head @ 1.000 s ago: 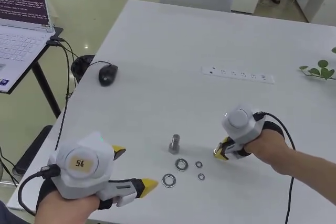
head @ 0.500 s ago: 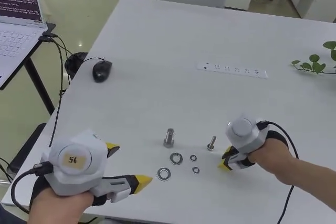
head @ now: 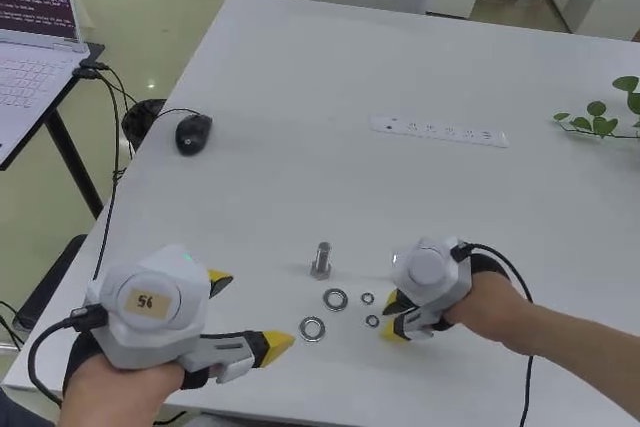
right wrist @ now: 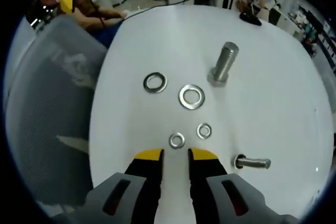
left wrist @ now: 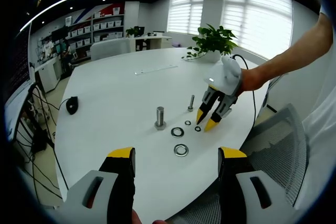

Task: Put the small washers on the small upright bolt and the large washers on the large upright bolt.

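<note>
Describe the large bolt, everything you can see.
The large bolt looks like dull grey steel: a threaded shank rising from a wider head that rests on the white table. It stands upright and bare, no washer on it. The nearest large washer lies flat close by, not touching it. Only the table touches it.

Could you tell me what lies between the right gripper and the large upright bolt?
In the right gripper view, two small silver metal washers and one large silver metal washer lie between the right gripper and the large upright silver bolt.
</note>
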A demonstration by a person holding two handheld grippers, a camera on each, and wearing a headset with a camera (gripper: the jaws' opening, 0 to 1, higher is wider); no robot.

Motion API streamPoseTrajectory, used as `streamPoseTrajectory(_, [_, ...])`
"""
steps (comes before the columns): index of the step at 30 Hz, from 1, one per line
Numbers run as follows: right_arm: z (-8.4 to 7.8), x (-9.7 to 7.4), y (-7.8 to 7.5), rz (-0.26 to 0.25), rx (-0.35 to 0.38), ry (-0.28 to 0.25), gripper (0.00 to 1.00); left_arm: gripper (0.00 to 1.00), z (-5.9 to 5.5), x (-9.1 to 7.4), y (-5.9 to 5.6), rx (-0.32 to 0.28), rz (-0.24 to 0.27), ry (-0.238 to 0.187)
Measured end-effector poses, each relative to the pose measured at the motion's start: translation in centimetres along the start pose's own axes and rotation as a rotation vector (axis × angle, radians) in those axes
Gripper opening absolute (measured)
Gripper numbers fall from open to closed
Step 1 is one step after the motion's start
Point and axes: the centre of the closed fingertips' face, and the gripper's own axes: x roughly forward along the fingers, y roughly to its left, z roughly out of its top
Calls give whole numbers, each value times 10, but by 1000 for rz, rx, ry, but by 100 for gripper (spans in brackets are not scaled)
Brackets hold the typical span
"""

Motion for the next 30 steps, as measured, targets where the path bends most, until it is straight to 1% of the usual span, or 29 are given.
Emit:
streamPoseTrajectory(2, [4,2,-1,9,-28,7,20,63,0,-1,1,-2,4,-1])
streamPoseTrajectory(4, [7,4,-1,16,-79,25,19,63,-1,-3,3,-5,8,-1])
streamPoseTrajectory(7, [6,4,-1,27,-88,34,19,63,-2,-4,5,-10,15,-2])
streamPoseTrajectory(11, [6,3,-1,31,-120,40,18,63,-3,-4,5,-13,18,-1])
streamPoseTrajectory(13, [6,3,-1,33,-121,40,15,63,-2,-4,4,-12,17,-1])
streamPoseTrajectory(17, [6,3,-2,28,-97,37,14,63,-1,-2,3,-10,14,-2])
streamPoseTrajectory(20, [6,3,-2,15,-63,30,14,63,0,-1,2,-7,11,-2])
streamPoseTrajectory(23, [6,3,-2,16,-75,32,15,63,0,-1,2,-2,10,-1])
streamPoseTrajectory(26, [7,3,0,38,-165,45,16,63,0,-2,3,2,10,3])
streamPoseTrajectory(27, [8,3,2,53,-201,46,18,63,-1,-3,3,2,10,4])
streamPoseTrajectory(29, [7,3,2,72,-249,67,18,63,-1,-4,3,4,11,6])
streamPoseTrajectory(30, [7,3,2,79,-261,72,18,63,-1,-4,4,4,12,7])
